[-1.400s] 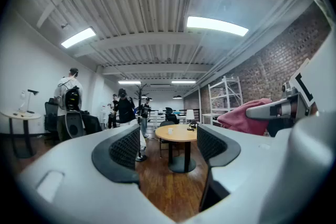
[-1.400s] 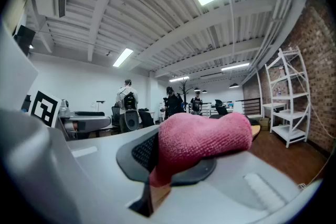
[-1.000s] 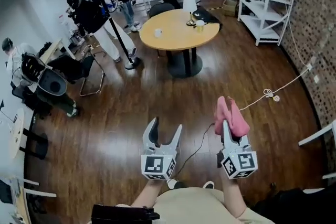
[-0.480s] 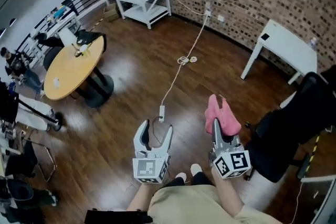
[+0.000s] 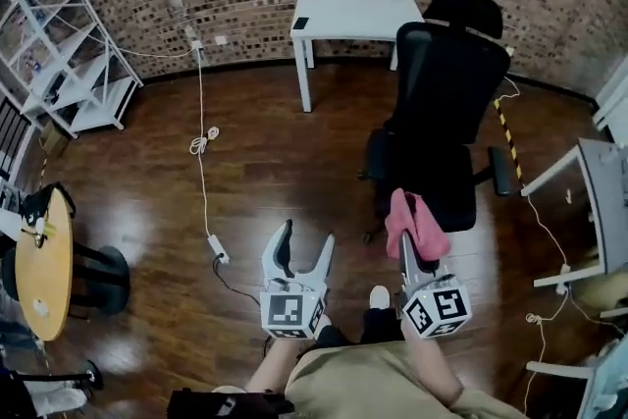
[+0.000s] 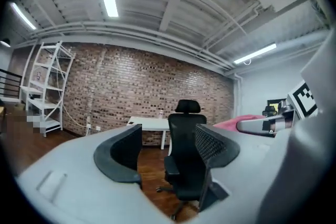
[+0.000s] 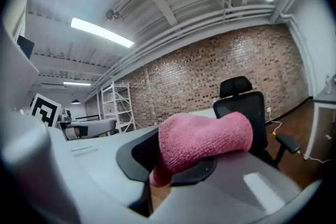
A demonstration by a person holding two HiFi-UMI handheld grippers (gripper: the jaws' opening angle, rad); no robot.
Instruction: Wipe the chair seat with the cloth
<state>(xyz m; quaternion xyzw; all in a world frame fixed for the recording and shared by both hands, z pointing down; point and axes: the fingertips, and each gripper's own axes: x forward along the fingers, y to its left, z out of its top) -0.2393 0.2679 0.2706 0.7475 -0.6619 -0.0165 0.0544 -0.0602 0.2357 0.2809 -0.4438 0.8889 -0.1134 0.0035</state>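
Floor [image 5: 255, 182]: dark wood planks, running to a brick wall.

Chair [image 5: 446, 83]: black office type with a high mesh back, a headrest and armrests on both sides. It stands on the floor just off the right-hand end of the white counter [image 5: 353, 13], which sits against the wall. The chair seat [image 5: 453, 196] is dark, flat and bare, and its front edge faces you.

Left tongs [image 5: 306, 245]: your forearm reaches straight out from your body. The tongs are held level and point at the floor left of the chair. The jaws stand released and have just been closing a little. Nothing is between them; the left gripper view shows only the distant chair through the gap.

Right tongs [image 5: 415, 246]: these sit beside the left pair, also level, and are aimed at the seat's near left corner. The marker cube faces up. The jaws are clenched on the cloth.

Cloth [image 5: 412, 216]: pink, nubby terry, bunched into a thick fold. It bulges over the jaw tips and droops between them. It is held in the air short of the seat's front edge, not resting on the seat.
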